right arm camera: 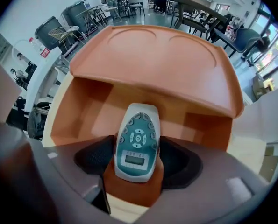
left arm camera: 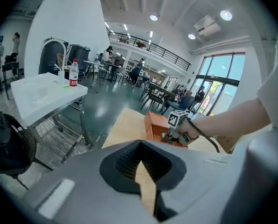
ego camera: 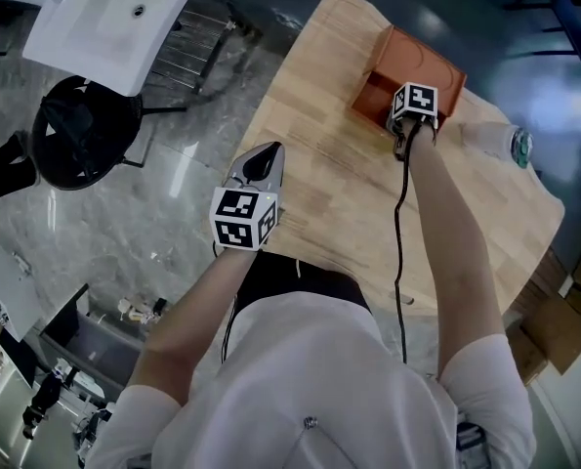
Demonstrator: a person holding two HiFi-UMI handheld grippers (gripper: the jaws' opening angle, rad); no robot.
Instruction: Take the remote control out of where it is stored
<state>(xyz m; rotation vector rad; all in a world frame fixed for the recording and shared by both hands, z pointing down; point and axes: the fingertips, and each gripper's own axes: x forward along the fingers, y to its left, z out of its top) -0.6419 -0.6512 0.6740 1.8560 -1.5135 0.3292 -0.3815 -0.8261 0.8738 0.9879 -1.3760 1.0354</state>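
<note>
A grey-and-white remote control (right arm camera: 136, 146) lies in the open front of an orange storage box (right arm camera: 153, 50), resting on an orange tongue that sticks out of it. My right gripper (right arm camera: 136, 167) is at the box's front with its jaws closed against both sides of the remote. In the head view the box (ego camera: 422, 66) stands at the far end of the wooden table (ego camera: 319, 193), and the right gripper (ego camera: 405, 115) is pressed to its near face, where the remote is hidden. My left gripper (ego camera: 270, 151) hovers shut and empty over the table's left edge.
A clear plastic bottle (ego camera: 495, 142) lies on the table right of the box. Off the table's left side stand a white folding table (ego camera: 114, 18) and a black chair (ego camera: 80, 130). Cardboard boxes (ego camera: 554, 330) sit on the floor at the right.
</note>
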